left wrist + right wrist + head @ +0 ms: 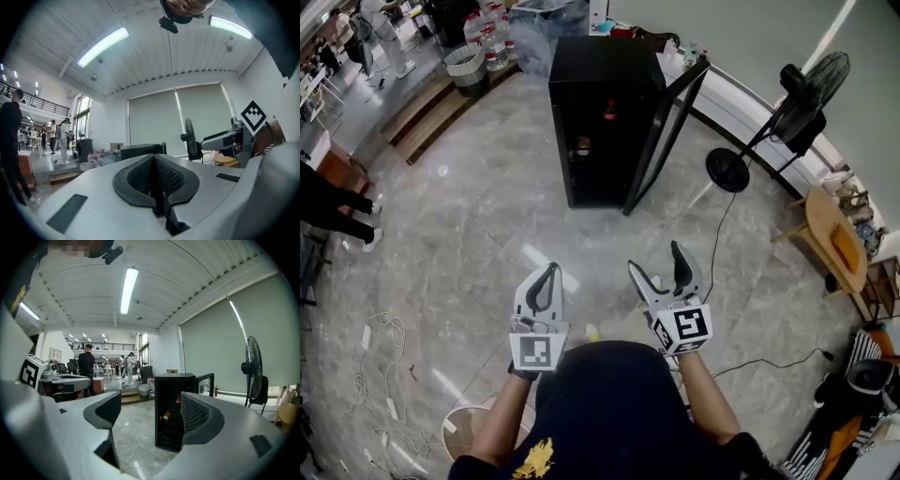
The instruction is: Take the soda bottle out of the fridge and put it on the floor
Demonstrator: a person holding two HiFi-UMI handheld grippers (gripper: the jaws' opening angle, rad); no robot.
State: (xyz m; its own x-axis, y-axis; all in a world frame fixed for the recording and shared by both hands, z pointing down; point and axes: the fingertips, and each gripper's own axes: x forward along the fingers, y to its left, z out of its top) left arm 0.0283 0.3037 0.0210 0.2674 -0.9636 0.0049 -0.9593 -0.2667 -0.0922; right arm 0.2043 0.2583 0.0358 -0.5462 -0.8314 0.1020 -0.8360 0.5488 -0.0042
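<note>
The black fridge (pixel 600 122) stands upright on the marble floor (pixel 487 216), and its door (pixel 667 127) is swung wide open on the fridge's right side, so the shelves are on show. Inside the fridge, on an upper shelf towards the door side, there's the soda bottle (pixel 609 111), upright and dark with red at the top. From the right gripper view it reads as a small dark bottle (pixel 178 400) with a red neck, but it is too far off for any finer detail. One shelf below it in the fridge, nearer the hinge-free side, sits a small orange-yellow item (pixel 581 145); what it is can't be made out. Well in front of the fridge the person holds both tools up side by side, both pointed at the fridge. The left tool (pixel 551 272) has its dark pads pressed together with nothing between them. The right tool (pixel 654 261) is spread wide and empty, with the open fridge framed in the gap. A standing fan (pixel 811 94) waits off beyond the fridge's open door.
</note>
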